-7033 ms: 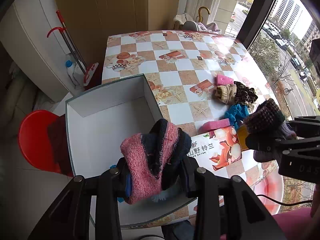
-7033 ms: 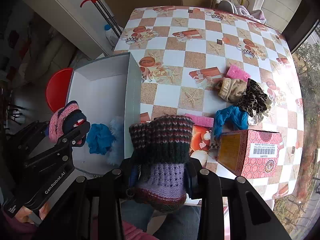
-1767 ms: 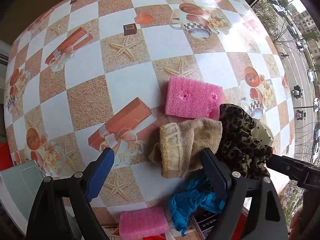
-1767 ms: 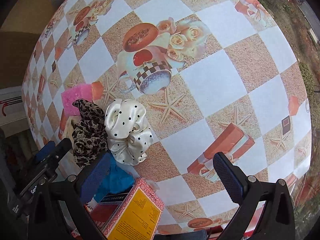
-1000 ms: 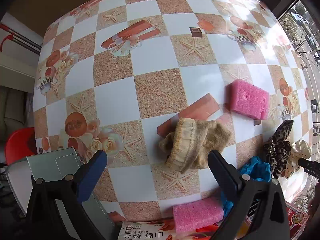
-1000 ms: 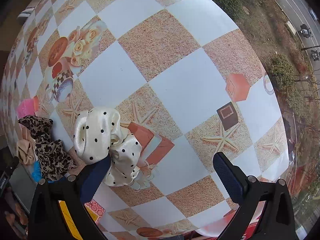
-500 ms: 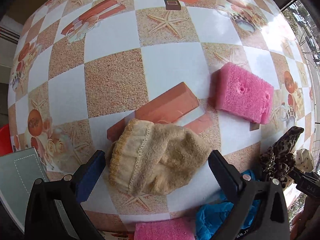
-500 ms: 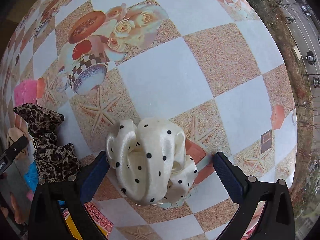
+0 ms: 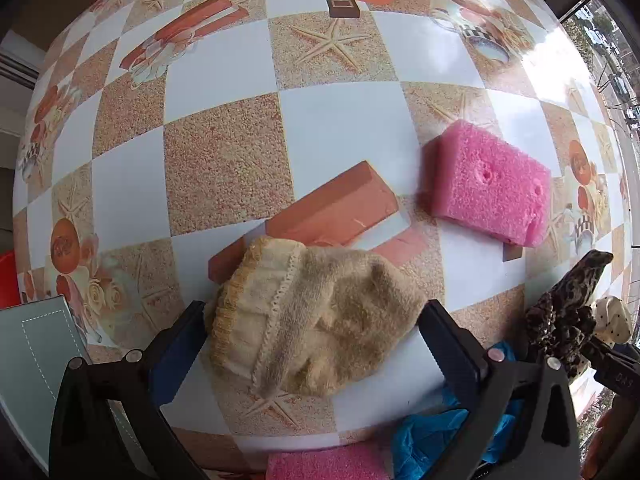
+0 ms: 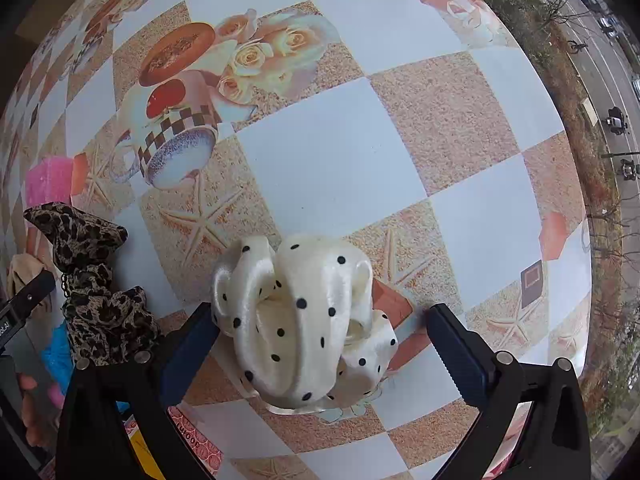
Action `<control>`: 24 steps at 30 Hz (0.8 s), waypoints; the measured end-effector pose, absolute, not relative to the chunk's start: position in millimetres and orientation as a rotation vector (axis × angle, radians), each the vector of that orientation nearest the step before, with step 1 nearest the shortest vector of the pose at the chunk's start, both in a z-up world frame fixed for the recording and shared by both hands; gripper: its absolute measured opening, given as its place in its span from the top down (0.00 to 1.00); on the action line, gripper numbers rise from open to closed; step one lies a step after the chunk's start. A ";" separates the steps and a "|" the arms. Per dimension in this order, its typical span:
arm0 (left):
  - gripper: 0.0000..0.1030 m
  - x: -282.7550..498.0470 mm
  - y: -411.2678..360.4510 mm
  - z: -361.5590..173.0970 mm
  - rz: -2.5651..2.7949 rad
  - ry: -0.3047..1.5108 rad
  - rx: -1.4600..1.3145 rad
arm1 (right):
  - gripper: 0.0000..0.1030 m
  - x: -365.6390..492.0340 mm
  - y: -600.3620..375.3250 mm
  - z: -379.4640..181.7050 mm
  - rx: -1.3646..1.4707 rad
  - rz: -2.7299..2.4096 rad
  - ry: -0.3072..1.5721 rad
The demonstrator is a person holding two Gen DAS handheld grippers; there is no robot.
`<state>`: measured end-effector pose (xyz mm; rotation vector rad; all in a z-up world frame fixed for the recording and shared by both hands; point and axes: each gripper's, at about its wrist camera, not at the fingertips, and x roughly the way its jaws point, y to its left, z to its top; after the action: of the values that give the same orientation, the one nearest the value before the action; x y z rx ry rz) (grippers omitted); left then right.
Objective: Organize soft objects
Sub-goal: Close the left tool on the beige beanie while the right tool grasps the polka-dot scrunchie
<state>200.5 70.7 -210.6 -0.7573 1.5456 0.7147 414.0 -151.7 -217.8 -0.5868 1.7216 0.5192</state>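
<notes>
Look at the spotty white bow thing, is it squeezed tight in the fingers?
No, the polka-dot scrunchie lies on the table between the right gripper's wide-open fingers, with a clear gap on its right side.

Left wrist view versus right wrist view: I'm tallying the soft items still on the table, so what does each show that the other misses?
Only the left wrist view shows the beige knit sock whole, between the open left gripper fingers, and a second pink sponge at the bottom edge. Only the right wrist view shows the white polka-dot scrunchie whole, between the open right gripper fingers. Both show the leopard scrunchie, blue cloth and far pink sponge.
</notes>
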 end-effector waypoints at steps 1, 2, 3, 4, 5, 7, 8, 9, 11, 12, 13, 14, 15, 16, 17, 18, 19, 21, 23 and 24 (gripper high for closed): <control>0.00 200.5 72.0 -211.4 0.715 1.556 -0.767 | 0.00 413.8 -151.3 -218.7 -0.590 0.524 1.722; 0.00 199.6 72.8 -211.7 0.715 1.563 -0.773 | 0.00 414.0 -152.8 -216.8 -0.593 0.527 1.726; 0.01 201.0 72.8 -211.5 0.715 1.562 -0.777 | 0.00 413.9 -151.9 -217.8 -0.595 0.530 1.728; 0.06 201.5 73.0 -209.8 0.715 1.556 -0.769 | 0.01 413.6 -151.3 -217.5 -0.603 0.534 1.727; 0.10 202.6 72.8 -206.2 0.710 1.546 -0.756 | 0.05 412.3 -151.1 -215.7 -0.612 0.534 1.722; 0.34 206.0 70.0 -197.0 0.690 1.529 -0.723 | 0.17 410.4 -152.4 -208.6 -0.610 0.541 1.703; 0.41 207.2 68.8 -194.4 0.680 1.526 -0.708 | 0.28 409.6 -153.7 -204.6 -0.607 0.547 1.690; 0.53 208.0 68.3 -192.5 0.675 1.527 -0.697 | 0.35 408.4 -154.8 -200.5 -0.606 0.554 1.675; 0.59 207.2 68.1 -188.8 0.681 1.522 -0.687 | 0.62 406.3 -156.2 -194.0 -0.608 0.570 1.649; 0.61 205.9 68.0 -185.8 0.681 1.515 -0.691 | 0.68 405.7 -156.7 -192.1 -0.606 0.580 1.643; 0.63 204.8 67.4 -181.9 0.681 1.508 -0.693 | 0.72 405.3 -158.0 -190.5 -0.597 0.586 1.645; 0.63 203.0 66.5 -178.3 0.680 1.503 -0.691 | 0.72 406.2 -159.4 -187.1 -0.579 0.590 1.655; 0.63 201.1 65.1 -173.6 0.677 1.499 -0.684 | 0.72 406.4 -161.7 -185.1 -0.553 0.596 1.665; 0.63 199.5 63.2 -168.6 0.673 1.494 -0.674 | 0.72 406.4 -163.7 -180.6 -0.528 0.604 1.670; 0.63 199.6 61.1 -162.9 0.666 1.487 -0.662 | 0.72 405.6 -165.9 -176.2 -0.512 0.609 1.668; 0.63 197.2 58.0 -156.6 0.657 1.477 -0.647 | 0.72 404.3 -168.0 -171.0 -0.499 0.614 1.664; 0.63 194.9 54.7 -149.6 0.650 1.470 -0.628 | 0.72 404.4 -171.5 -165.1 -0.490 0.619 1.660; 0.63 189.2 48.0 -137.0 0.638 1.459 -0.599 | 0.72 404.3 -179.4 -151.8 -0.465 0.622 1.658; 0.63 184.1 42.1 -120.9 0.625 1.446 -0.590 | 0.72 402.4 -184.9 -138.0 -0.434 0.629 1.658; 0.63 181.1 36.7 -112.9 0.618 1.439 -0.586 | 0.72 400.4 -187.0 -130.1 -0.423 0.631 1.654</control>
<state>181.1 36.7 -112.9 -0.5861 1.4394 0.6184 400.4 -187.0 -130.1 -0.4230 1.6543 0.6311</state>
